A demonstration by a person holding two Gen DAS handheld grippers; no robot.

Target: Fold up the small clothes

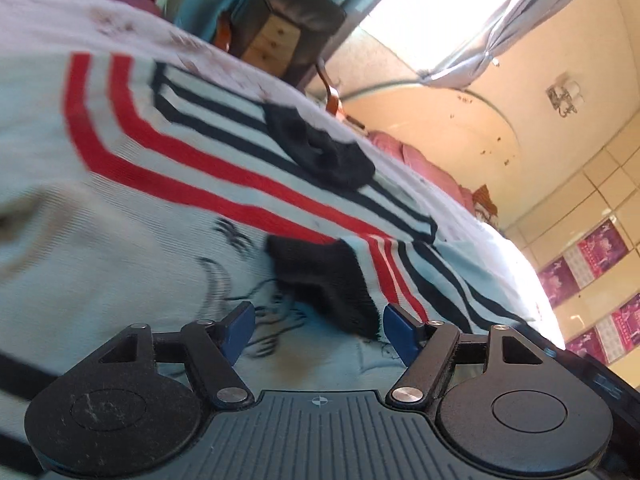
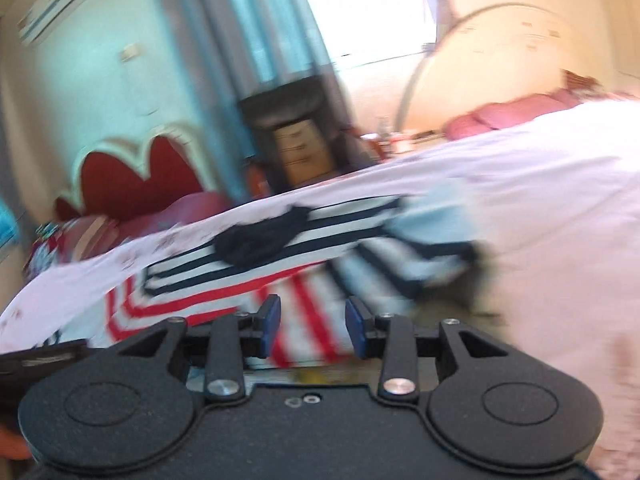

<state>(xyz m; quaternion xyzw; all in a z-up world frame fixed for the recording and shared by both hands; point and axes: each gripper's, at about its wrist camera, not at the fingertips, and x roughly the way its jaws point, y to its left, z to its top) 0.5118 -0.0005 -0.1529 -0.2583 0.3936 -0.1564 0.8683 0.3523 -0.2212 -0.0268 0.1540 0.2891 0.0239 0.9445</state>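
Two tools are working over one small garment, a pale blue knit top with red and navy stripes [image 1: 224, 168] and black trim, lying partly folded on the white sheet of the bed [image 1: 120, 20]. The left tool [image 1: 320, 330] is hanging just above the near hem with its blue pads spread and nothing between them; a black cuff or trim piece [image 1: 332, 280] is lying just ahead of its right pad. The right tool [image 2: 312, 326] is also standing apart, empty, over the red-striped part, its view blurred. To do the next fold well, I judge each tool should be pinching one layer at an edge corner, lifting evenly and keeping the stripes aligned so the soft knit is not bunching. A dark line drawing is showing on the garment's near front, and a black collar [image 1: 320, 148] farther off.
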